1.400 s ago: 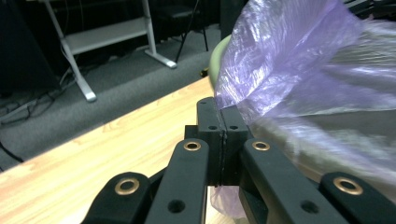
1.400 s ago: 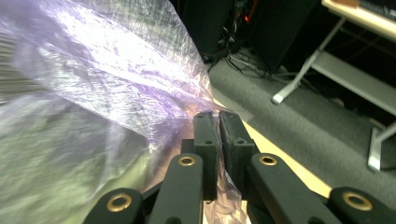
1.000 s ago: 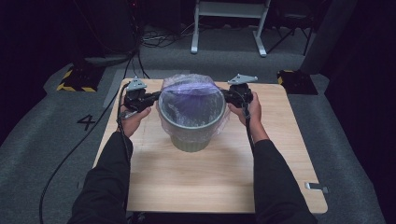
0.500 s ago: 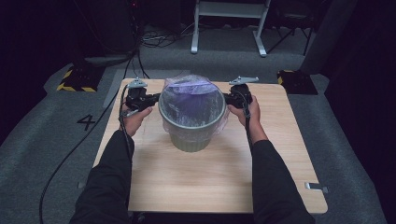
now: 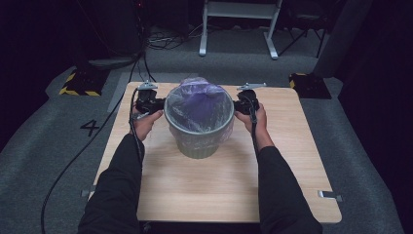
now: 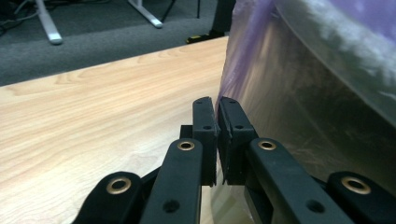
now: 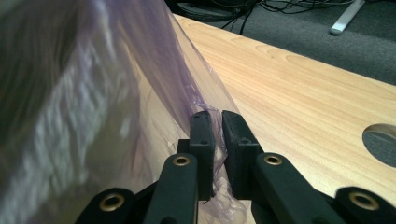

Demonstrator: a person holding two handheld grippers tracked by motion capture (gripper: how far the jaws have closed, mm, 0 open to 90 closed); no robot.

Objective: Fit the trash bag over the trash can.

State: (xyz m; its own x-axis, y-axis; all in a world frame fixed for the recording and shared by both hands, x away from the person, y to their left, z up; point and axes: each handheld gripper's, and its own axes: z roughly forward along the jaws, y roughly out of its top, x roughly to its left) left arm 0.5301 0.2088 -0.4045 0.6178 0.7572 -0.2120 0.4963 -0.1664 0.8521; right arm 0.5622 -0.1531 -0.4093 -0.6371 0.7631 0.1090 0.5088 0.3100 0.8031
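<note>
A grey-green bin stood on the wooden table, towards the far middle of the top, seen from the high view. A thin purple bag lined it, with the film folded over the rim and hanging down the outside wall. The bag's inside bulged up in a purple heap at the far side of the bin mouth.

The left gripper sat just beside the bin's left side, near the rim, held by the person's left hand. In the left gripper view the jaws stood narrow, almost together, with the edge of the purple bag running down into the slit between the pads. So the left gripper was pinching bag film against the bin wall; only a thin gap showed.

The right gripper mirrored it at the bin's right side, in the right hand. In the right gripper view its jaws were narrow too, a bit further apart, having just been easing open, and crumpled purple bag film was caught between them. Film also bunched below the right gripper fingertips. The table surface lay close under both grippers.

Black sleeves ran in from the bottom edge. Cables trailed off the left gripper to the grey carpet.
</note>
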